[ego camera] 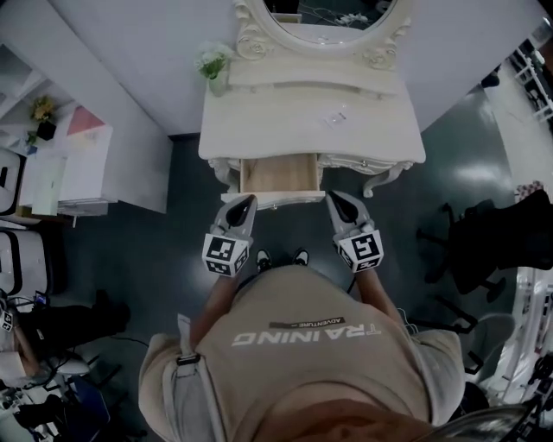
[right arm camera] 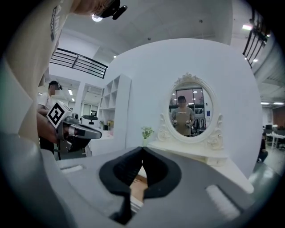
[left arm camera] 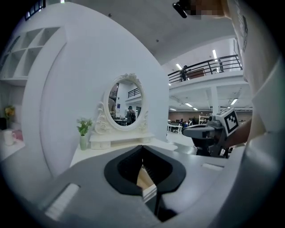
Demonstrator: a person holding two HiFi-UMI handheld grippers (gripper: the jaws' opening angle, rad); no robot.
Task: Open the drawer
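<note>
A white dressing table [ego camera: 380, 138] stands ahead of me, and its middle drawer [ego camera: 276, 175] is pulled out, showing a bare wooden inside. Both grippers hover level just in front of the drawer's white front. My left gripper [ego camera: 246, 204] is by its left end, shut and empty. Close to the right end, my right gripper [ego camera: 336, 200] is also shut with nothing in it. In the left gripper view the jaw tips [left arm camera: 142, 147] meet, with the drawer's wood [left arm camera: 144, 177] showing below them. The right gripper view has the tips [right arm camera: 142, 149] together over the same drawer [right arm camera: 136, 189].
An oval mirror [ego camera: 324, 17] and a small vase of flowers [ego camera: 214, 65] stand at the back of the tabletop, with a small clear item [ego camera: 335, 116] near its middle. A white shelf unit [ego camera: 73, 164] is at the left, a dark office chair [ego camera: 497, 233] at the right.
</note>
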